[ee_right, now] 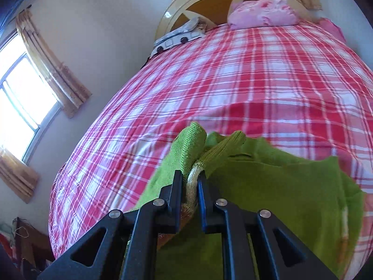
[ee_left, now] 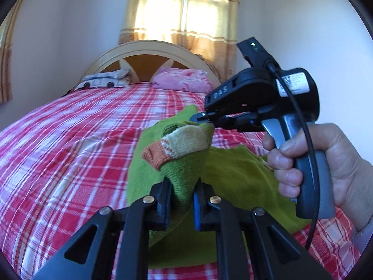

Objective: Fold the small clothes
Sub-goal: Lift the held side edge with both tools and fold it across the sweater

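Left hand-held gripper (ee_left: 182,192): your fingers are clenched on a bunched fold of the green knit garment (ee_left: 184,163), just below its cream and orange band.
Right hand-held gripper (ee_right: 190,186): clenched on the cream ribbed edge of the same garment; in the left wrist view its tip meets the fabric's top corner.
Right hand (ee_left: 321,163): wrapped around the grip, fingers curled on the trigger, tool pointing leftward and level.
Garment: raised between both tools over the plaid bedspread (ee_left: 70,140); its lower part seems to rest on the bed.
Background: pink pillow (ee_right: 263,11) by the headboard.
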